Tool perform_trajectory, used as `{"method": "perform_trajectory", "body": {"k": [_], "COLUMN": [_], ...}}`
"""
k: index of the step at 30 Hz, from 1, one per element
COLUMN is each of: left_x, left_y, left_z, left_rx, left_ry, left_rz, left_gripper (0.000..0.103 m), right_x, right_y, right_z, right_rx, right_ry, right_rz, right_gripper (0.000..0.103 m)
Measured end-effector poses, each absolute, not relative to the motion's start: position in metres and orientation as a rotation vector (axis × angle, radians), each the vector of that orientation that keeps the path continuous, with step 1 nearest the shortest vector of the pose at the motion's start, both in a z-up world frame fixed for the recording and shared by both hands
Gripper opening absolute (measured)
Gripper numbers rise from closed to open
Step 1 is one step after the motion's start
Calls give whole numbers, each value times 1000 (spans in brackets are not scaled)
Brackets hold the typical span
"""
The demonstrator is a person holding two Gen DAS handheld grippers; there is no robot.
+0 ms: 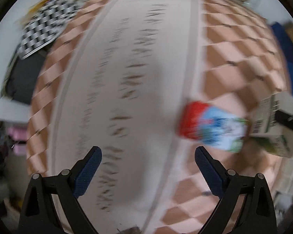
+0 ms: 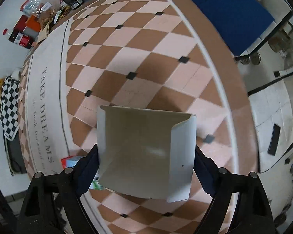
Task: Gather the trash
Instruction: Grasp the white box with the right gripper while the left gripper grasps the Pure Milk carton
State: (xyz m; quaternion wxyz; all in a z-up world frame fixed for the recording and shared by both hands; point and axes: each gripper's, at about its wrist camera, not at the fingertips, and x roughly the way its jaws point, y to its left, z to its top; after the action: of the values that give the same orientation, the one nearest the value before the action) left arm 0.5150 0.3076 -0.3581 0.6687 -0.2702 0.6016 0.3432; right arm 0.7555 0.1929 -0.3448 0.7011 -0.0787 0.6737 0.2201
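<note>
The right gripper (image 2: 146,156) has its jaws closed on an open grey cardboard box (image 2: 144,152), both pads pressing its side walls; the box is plain inside, with folded flaps at its far corners. The left gripper (image 1: 148,157) points down with jaws spread wide and nothing between them. Its view is blurred. Just right of it a carton (image 1: 211,128), red-topped with blue and white print, lies on the rug (image 2: 138,62), a pink-and-brown checked one with a pale lettered band. Farther left lies a black-and-white checked cloth (image 2: 8,105). At the far left edge stand boxes and a bottle (image 2: 19,37); far right, a blue cushion (image 2: 226,9).
</note>
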Motion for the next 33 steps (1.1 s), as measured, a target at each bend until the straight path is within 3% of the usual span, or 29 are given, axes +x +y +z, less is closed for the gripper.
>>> {"method": "perform_trajectory", "body": {"k": [15,28,33], "left_x": [602,590,579], "left_y": [291,295,291], "left_z": [-414,-414,-402], "left_rx": [-491,-516,-510], "left_ry": [1558,1488,1454], "left_rz": [516,537,555], "left_gripper": [96,90,90], "right_x": [797,795,792], "right_y": [137,160,162], "right_z": [-344,-355,-353], "right_rx": [-160,-292,-312], "right_ry": [1531,1523,1491], "right_rz": [453,412,429], "right_gripper": [89,91,85]}}
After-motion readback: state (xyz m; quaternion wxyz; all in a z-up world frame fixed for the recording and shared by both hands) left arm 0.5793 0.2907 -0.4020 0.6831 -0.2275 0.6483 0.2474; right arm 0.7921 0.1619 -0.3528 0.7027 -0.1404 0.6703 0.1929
